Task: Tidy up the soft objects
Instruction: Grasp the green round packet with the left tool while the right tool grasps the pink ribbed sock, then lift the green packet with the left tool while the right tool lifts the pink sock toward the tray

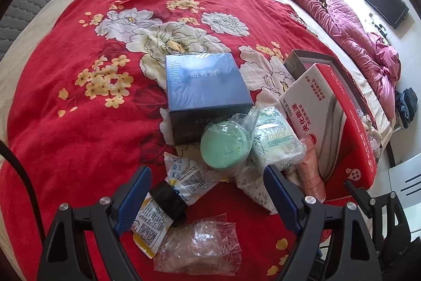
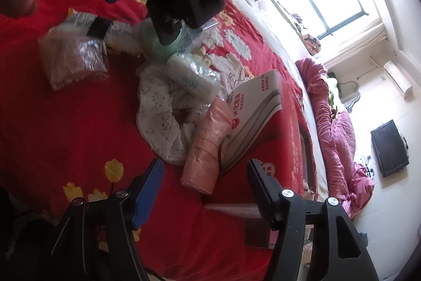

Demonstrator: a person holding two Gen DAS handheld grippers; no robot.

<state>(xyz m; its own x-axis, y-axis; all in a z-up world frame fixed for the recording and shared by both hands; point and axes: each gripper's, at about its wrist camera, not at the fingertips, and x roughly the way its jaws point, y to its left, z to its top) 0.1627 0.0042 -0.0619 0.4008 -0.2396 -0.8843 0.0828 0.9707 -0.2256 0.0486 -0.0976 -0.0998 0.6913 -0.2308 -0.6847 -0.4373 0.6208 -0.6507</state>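
**Soft packets within reach on the red bedspread**

I hold both tools over the pile and neither has anything in it. My left gripper (image 1: 208, 192) stands wide, its jaws straddling a white printed pouch (image 1: 181, 175) with a black band, lower centre of the left view. My right gripper (image 2: 205, 188) is partly open, the pink wrapped roll (image 2: 204, 149) just ahead of it, untouched.

That roll looks light and squashy; its film wrap will probably be slippery, so I would pinch across its middle. The floral cloth (image 2: 160, 120) beside it is limp and will bunch. The clear bag (image 1: 200, 244) will crumple.

Everything lies on a plush red flowered bedspread (image 1: 65, 109). A pink quilt (image 1: 355, 44) is heaped at upper right, near a dark screen (image 1: 382, 0) on the wall.
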